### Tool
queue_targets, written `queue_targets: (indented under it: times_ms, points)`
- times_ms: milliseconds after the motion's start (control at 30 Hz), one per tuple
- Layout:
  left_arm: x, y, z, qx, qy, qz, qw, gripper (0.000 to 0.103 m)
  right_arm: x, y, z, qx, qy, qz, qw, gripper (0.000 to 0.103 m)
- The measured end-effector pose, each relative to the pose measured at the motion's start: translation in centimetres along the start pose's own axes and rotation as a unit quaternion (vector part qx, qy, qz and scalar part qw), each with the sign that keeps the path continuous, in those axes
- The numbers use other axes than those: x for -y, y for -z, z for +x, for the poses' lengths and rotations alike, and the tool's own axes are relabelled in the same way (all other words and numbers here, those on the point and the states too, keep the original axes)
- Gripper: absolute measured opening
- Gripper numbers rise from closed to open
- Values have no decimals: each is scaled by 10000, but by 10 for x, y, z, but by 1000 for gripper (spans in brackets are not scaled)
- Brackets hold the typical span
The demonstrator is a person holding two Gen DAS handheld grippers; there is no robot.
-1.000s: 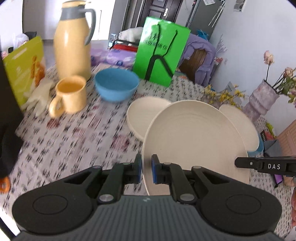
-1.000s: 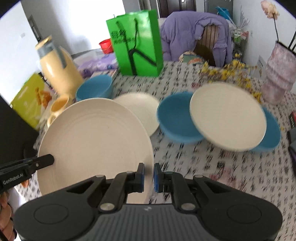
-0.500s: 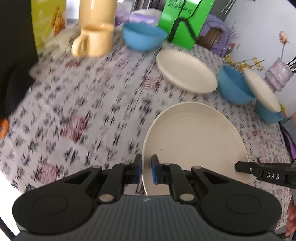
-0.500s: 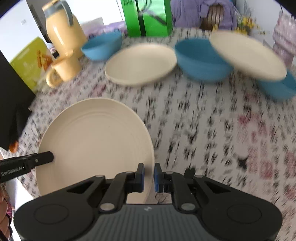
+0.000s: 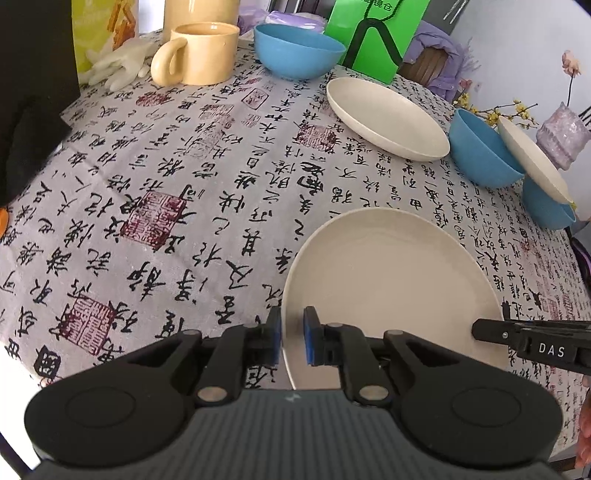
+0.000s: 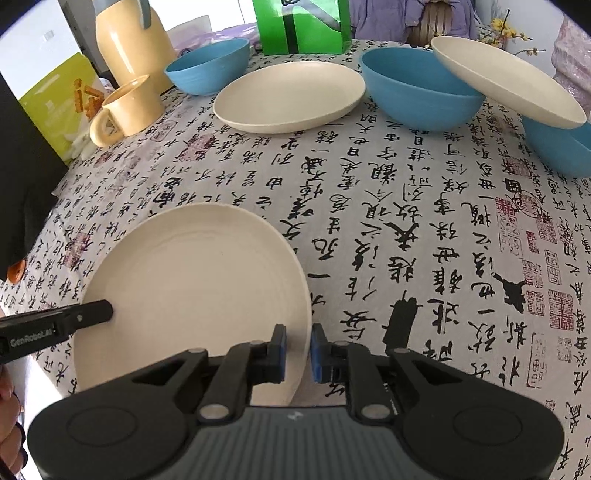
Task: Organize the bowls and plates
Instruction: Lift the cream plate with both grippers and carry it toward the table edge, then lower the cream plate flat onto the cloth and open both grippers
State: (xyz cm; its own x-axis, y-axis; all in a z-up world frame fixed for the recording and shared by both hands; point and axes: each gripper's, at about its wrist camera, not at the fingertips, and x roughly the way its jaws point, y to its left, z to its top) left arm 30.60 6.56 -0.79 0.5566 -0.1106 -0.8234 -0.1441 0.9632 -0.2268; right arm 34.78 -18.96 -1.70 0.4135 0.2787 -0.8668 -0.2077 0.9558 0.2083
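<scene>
Left wrist view: the left gripper straddles the near rim of a cream plate that lies on the tablecloth. The outer pad touches the rim; the inner one stands a little off it, so the pinch looks slack. The right gripper's tip reaches in over the plate's right edge. Ahead lie a second plate, blue bowls and a mug.

Right wrist view: the right gripper straddles the plate's right rim, and its jaws are opening, with gaps showing beside the rim. The left gripper's tip rests at the far rim. Beyond stand a green bag, a jug and a third plate tilted across two bowls.
</scene>
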Motion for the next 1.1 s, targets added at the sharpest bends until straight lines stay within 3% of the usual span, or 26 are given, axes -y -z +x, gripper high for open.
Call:
queue_targets:
  times_ms: [67, 133, 200, 267, 367, 467, 600, 700, 767, 967, 1100]
  points:
    - [1, -1, 0, -15, 10, 29, 10000, 13, 1, 0, 3, 16, -48, 33, 10000, 19]
    - [-2, -3, 1, -68, 80, 16, 9999, 23, 1, -1, 3, 47, -60, 76, 9999, 19]
    - [-4, -5, -4, -14, 74, 102, 9999, 49, 0, 0, 0, 113, -36, 4, 9999, 41]
    - [-4, -8, -13, 165, 32, 236, 9996, 57, 1, 0, -6, 185, 19, -32, 9998, 57]
    - [-1, -13, -32, 385, 162, 355, 9985, 69, 4, -1, -21, 396, 125, -47, 9991, 60]
    - [8, -11, -58, 799, 239, 615, 9946, 82, 5, 1, -42, 640, 236, -86, 9976, 66]
    - [22, 8, -99, 1673, 217, 1059, 9800, 100, 4, 16, -81, 1187, 471, -230, 9915, 82]
    - [25, 39, -128, 2362, 218, 1426, 9609, 103, 3, 45, -115, 1724, 727, -320, 9818, 93]
    - [24, 63, -144, 2709, 173, 1565, 9496, 103, 3, 72, -135, 2072, 866, -369, 9738, 94]
    - [10, 134, -165, 3188, 341, 1444, 9361, 103, 4, 165, -175, 2967, 851, -381, 9504, 100]
    - [1, 177, -164, 3435, 139, 1314, 9298, 103, 1, 229, -172, 3451, 1249, -356, 9295, 102]
